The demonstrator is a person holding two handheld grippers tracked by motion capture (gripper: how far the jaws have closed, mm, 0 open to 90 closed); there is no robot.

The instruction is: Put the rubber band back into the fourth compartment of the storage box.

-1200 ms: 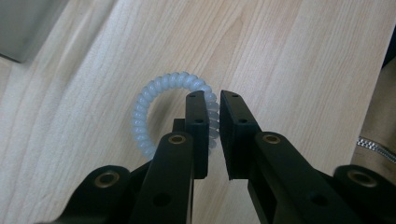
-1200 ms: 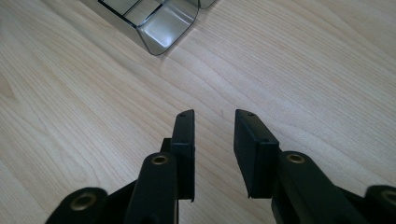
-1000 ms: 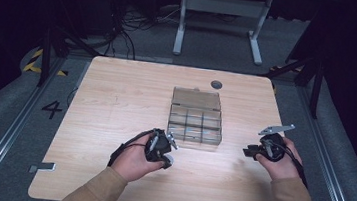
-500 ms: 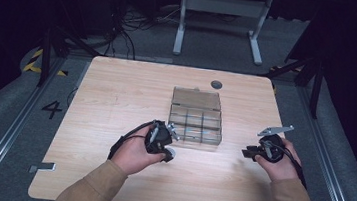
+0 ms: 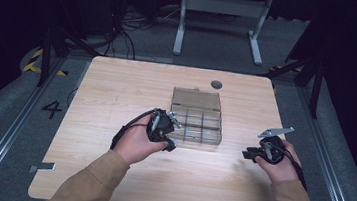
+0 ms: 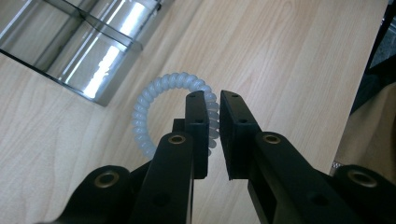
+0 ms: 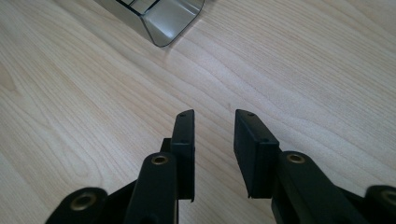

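While left tool (image 6: 212, 100) sits nearly closed, gripping nothing, over coil hair tie (image 6: 154, 105) beside clear box (image 5: 196, 116), we judge tie light, springy, slippery; pinch one strand. Right tool (image 7: 212, 122) half open, empty.

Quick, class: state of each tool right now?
Left tool: narrowly open, one jaw over the white coiled plastic hair tie, not gripping it.
Right tool: open, empty.

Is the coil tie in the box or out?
Out. The coil tie lies on the table beside the box, at the left hand-held gripper.
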